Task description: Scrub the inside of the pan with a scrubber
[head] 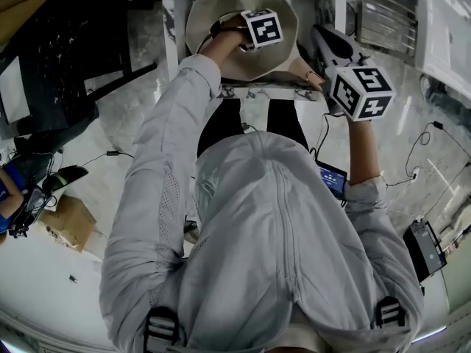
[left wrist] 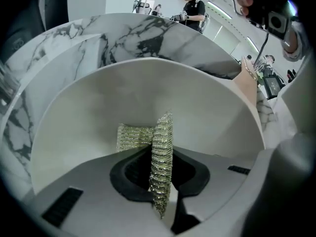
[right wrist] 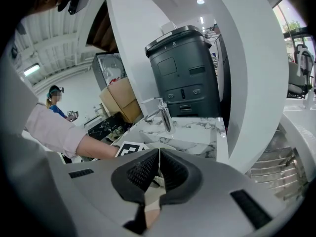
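Low in the left gripper view, left tongs (left wrist: 160, 181) clench the scrubber (left wrist: 162, 152) against the inside of the pan (left wrist: 148, 93); right tongs (right wrist: 158, 174) clamp the handle (right wrist: 153, 199), likely to steady it.

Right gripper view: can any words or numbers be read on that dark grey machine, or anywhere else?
No text is readable.
Dark grey machine: small marks on its lid, too small to read.
Marker cube: black-and-white squares only, no letters.
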Action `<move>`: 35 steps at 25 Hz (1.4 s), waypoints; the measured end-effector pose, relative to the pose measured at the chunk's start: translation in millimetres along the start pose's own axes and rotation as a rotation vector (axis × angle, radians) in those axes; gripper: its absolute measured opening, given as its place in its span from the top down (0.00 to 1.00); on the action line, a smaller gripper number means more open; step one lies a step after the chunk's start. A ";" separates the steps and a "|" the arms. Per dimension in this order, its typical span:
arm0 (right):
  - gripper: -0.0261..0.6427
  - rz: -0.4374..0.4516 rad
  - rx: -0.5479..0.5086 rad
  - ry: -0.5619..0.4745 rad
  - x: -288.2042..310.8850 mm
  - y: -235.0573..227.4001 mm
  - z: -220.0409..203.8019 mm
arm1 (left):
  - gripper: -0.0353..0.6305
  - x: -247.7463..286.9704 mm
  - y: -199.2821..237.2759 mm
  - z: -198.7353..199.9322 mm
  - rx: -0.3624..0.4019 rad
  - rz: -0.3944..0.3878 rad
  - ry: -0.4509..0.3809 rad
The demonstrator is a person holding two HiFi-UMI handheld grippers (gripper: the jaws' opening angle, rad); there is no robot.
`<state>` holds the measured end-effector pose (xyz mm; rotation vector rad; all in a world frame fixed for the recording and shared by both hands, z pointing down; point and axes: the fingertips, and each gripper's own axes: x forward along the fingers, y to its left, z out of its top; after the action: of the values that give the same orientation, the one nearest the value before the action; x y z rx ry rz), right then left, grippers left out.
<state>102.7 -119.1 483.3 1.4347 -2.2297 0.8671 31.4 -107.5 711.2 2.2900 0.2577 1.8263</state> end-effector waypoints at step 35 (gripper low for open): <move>0.91 0.028 0.036 -0.022 6.3 5.3 1.7 | 0.84 -8.4 51.8 -101.9 -0.148 0.139 0.175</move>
<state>95.3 -122.9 484.2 1.4389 -2.2661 0.9097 -69.3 -154.7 739.0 2.0995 -0.0125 2.0421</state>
